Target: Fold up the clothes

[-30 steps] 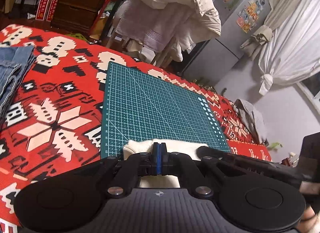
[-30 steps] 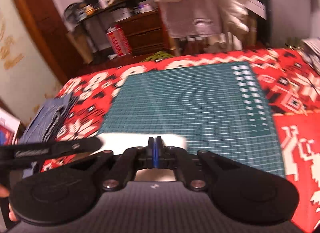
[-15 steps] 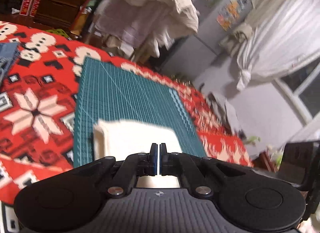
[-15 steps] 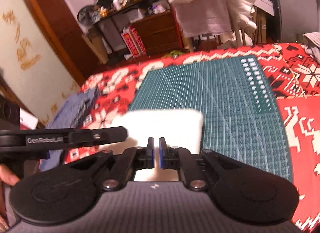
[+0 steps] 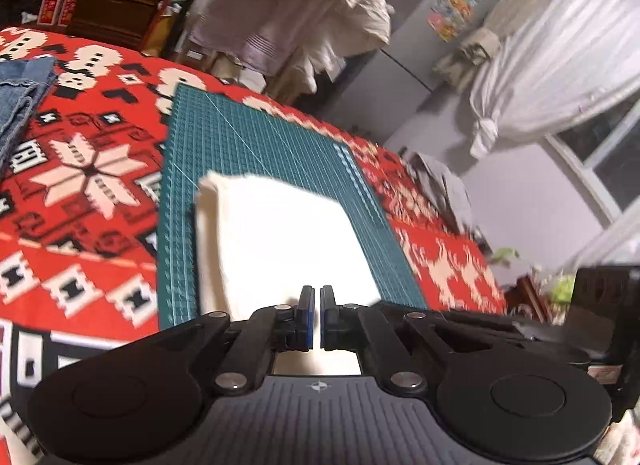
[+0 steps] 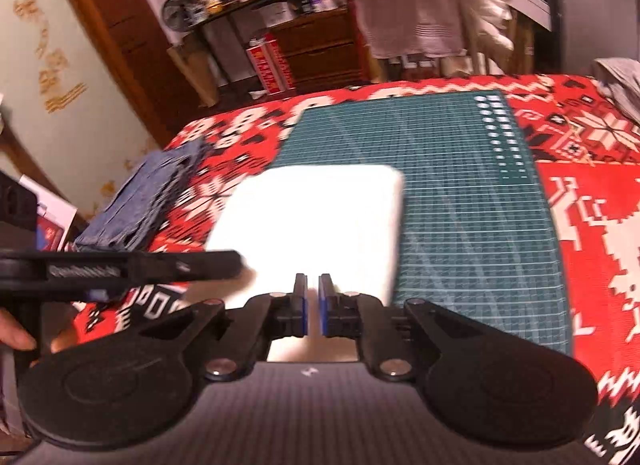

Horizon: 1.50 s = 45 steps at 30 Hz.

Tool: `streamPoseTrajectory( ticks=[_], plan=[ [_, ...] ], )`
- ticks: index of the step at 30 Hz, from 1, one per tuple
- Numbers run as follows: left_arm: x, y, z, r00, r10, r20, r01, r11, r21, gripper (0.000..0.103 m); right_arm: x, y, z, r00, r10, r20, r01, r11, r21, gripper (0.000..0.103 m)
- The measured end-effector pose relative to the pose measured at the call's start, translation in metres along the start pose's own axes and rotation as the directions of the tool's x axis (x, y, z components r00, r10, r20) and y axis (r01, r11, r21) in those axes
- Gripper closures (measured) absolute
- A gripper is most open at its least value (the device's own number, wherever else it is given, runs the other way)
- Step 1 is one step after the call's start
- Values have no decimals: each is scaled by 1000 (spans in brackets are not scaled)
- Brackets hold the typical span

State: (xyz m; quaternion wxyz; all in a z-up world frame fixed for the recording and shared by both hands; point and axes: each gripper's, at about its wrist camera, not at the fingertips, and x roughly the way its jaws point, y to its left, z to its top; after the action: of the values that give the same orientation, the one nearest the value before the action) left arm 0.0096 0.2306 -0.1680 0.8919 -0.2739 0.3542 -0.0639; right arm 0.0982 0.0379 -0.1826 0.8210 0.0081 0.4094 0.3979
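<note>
A white folded cloth (image 5: pixel 280 237) lies flat on the green cutting mat (image 5: pixel 260 133), toward the mat's near left side. My left gripper (image 5: pixel 314 307) hovers over the cloth's near edge, open by a narrow gap with nothing in it. In the right wrist view the same cloth (image 6: pixel 320 217) lies partly on the mat (image 6: pixel 460 193). My right gripper (image 6: pixel 313 297) is above its near edge, also open a little and holding nothing. The left gripper (image 6: pixel 228 263) reaches in from the left beside it. Both views are motion-blurred.
A red patterned blanket (image 5: pixel 80 193) covers the surface under the mat. Folded blue jeans (image 6: pixel 148 201) lie at the left, and a grey garment (image 5: pixel 444 189) at the right edge. A chair piled with white laundry (image 5: pixel 300 5) and a wooden dresser (image 6: pixel 320 49) stand behind.
Both grippers have gone from shut on the cloth's near edge to slightly open. They have drawn back and up, so much more of the folded cloth shows.
</note>
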Motion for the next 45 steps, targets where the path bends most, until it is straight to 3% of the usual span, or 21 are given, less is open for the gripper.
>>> streamPoseTrajectory(
  ticks=[6,12,16,22,27,45],
  plan=[
    [-9,9,-15,999,34,3,-34,999,-24,101,-4,1,-16,999,-18,-32,17,1000,-16,103],
    [-26,10,-28,998,60,1,-60,998,-13,101,-29,-8,-32,998,-49,-46,49,999,-1,103],
    [-39,0,-30,999,30,29,-30,999,-17,101,-42,-5,-33,998,-49,-30,50,999,9,95],
    [-19,-26,-31,1000,8,19,-9,998,64,101,-29,21,-24,1000,-10,2,10,999,-41,95],
    [-7,-27,-43,998,64,3,-64,989,130,101,-13,28,-28,1000,-28,-14,27,997,-72,96],
    [-59,-11,-71,994,111,-2,-110,991,72,101,-69,14,-65,998,-46,-44,44,998,-46,96]
  ],
)
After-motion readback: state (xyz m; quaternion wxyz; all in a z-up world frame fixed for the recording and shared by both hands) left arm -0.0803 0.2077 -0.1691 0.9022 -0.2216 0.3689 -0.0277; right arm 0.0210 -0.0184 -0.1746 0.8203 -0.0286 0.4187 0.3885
